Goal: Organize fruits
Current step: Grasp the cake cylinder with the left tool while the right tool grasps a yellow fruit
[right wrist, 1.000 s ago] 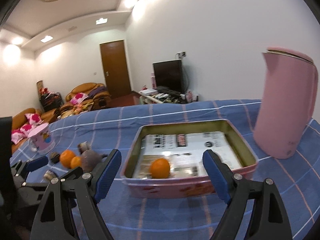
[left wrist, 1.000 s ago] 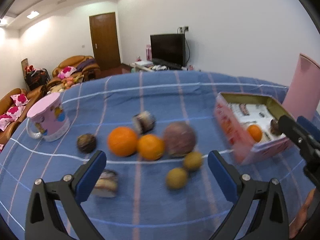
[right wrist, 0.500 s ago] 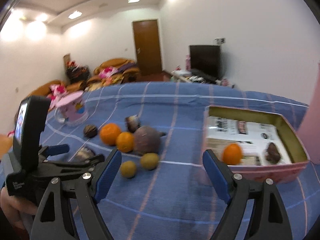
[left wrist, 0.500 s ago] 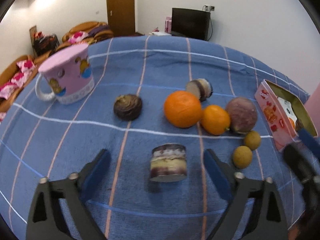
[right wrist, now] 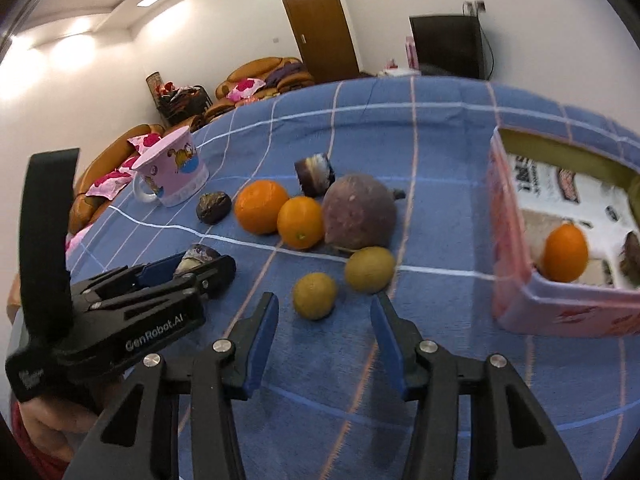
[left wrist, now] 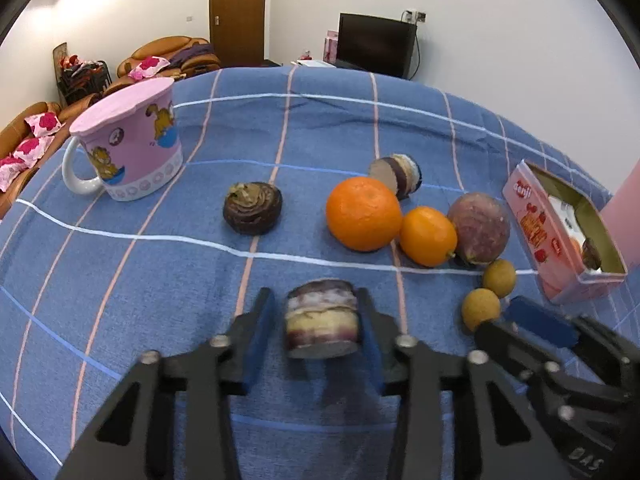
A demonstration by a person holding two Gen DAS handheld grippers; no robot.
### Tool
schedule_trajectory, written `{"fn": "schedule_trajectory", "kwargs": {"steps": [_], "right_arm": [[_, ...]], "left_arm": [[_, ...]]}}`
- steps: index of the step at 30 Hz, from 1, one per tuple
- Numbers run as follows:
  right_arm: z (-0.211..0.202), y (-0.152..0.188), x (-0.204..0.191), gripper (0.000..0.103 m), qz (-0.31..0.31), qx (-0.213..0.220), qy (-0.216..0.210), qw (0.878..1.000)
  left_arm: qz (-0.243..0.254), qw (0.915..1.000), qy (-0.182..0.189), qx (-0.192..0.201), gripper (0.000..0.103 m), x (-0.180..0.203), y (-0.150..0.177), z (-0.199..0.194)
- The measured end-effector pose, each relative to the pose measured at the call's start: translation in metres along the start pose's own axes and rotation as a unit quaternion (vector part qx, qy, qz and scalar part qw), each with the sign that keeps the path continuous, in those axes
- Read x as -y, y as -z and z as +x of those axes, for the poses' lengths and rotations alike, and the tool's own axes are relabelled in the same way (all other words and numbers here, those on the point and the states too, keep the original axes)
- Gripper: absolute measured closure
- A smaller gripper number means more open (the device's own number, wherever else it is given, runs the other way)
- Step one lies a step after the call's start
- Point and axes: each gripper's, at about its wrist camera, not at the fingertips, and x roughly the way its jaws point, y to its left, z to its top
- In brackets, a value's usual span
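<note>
The left gripper (left wrist: 320, 330) pinched a layered cake (left wrist: 322, 322) on the blue cloth (left wrist: 320, 120). The right gripper (right wrist: 324, 322) was closing, its fingers apart, with one small yellow-green fruit (right wrist: 314, 295) just ahead of them and not touched. A second one (right wrist: 370, 269) lay beside it, close in the way. Behind sat two oranges (right wrist: 261, 206) (right wrist: 300, 222), one big purple fruit (right wrist: 359, 211), a chocolate cake (left wrist: 252, 207), a rolled cake (left wrist: 396, 175) and a pink mug (left wrist: 130, 146). Only the right view showed inside the pink box (right wrist: 516, 304) (one more orange (right wrist: 566, 254) in there).
</note>
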Motion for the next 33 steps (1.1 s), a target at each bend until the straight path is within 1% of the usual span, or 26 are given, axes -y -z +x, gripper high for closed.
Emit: {"fn": "schedule_trajectory", "kwargs": {"steps": [3,7,8,9,10,12,15,17,19,24,27,33], "right_arm": [[0.011,-0.003,-0.004,0.052,0.005,-0.014,-0.006,1.0],[0.02,-0.007,-0.013,0.053,-0.002,-0.016,0.006,1.0],[0.021,-0.008,-0.016,0.057,-0.007,-0.017,0.011,1.0],[0.022,-0.007,-0.017,0.069,-0.01,-0.018,0.012,1.0],[0.022,-0.007,-0.018,0.074,-0.012,-0.02,0.009,1.0],[0.021,-0.007,-0.017,0.075,-0.014,-0.022,0.005,1.0],[0.019,-0.007,-0.016,0.075,-0.014,-0.021,-0.008,1.0],[0.01,-0.005,-0.011,0.075,-0.009,-0.009,-0.025,1.0],[0.0,-0.005,-0.011,0.075,-0.011,0.011,-0.031,0.999],[-0.031,-0.011,0.0,0.075,-0.006,0.07,-0.04,0.997],[-0.041,-0.014,0.011,0.075,-0.004,0.093,-0.023,0.995],[-0.057,-0.016,0.033,0.075,-0.013,0.127,0.042,0.991]], "left_arm": [[-0.02,0.9997,-0.011,0.012,0.067,-0.007,-0.002,-0.003],[-0.041,0.9977,-0.033,0.042,0.067,-0.018,-0.004,-0.011],[-0.044,0.9972,-0.037,0.049,0.067,-0.019,-0.005,-0.013],[-0.05,0.9964,-0.038,0.058,0.067,-0.022,-0.006,-0.015],[-0.055,0.9958,-0.037,0.064,0.067,-0.024,-0.007,-0.017],[-0.067,0.9943,-0.037,0.074,0.067,-0.029,-0.007,-0.02],[-0.08,0.9929,-0.038,0.08,0.067,-0.034,-0.007,-0.021],[-0.094,0.9913,-0.031,0.088,0.067,-0.038,-0.008,-0.022],[-0.103,0.9893,-0.025,0.1,0.067,-0.042,-0.007,-0.026],[-0.105,0.9849,-0.016,0.137,0.067,-0.04,-0.005,-0.036],[-0.092,0.9827,-0.021,0.16,0.067,-0.033,-0.005,-0.042],[-0.082,0.9804,-0.02,0.178,0.067,-0.021,-0.005,-0.045]]}}
